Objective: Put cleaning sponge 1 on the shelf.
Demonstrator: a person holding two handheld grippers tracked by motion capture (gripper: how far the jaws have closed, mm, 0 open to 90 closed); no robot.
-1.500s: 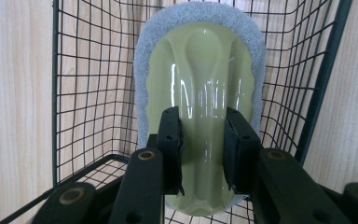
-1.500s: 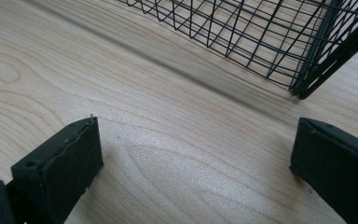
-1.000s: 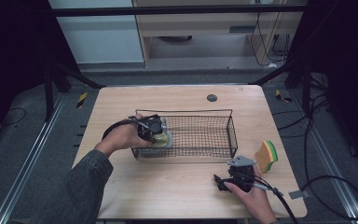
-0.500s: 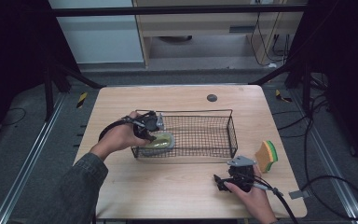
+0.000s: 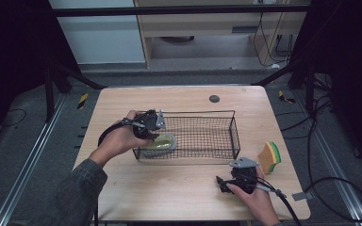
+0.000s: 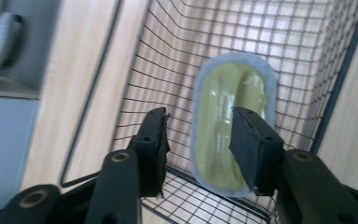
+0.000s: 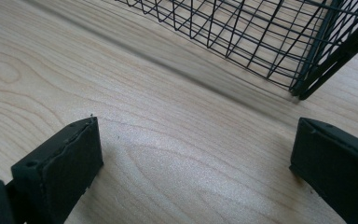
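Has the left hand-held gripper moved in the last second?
Yes. The left hand-held gripper has drawn back from over the scrubber, toward the basket's left end, and its jaws are open.

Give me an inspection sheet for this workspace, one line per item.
Surface: wooden table, bare in front.
Job's things: yellow-green scrub pad lying in the left end of the wire basket.
Clutter: orange, yellow and green sponge right of the basket; dark round disc near the far edge.
Grippers: left hand-held gripper open above the pad; right hand-held gripper open, low over the table.
Cables: black cable trailing off right.
Surroundings: cabinets behind, dark floor.
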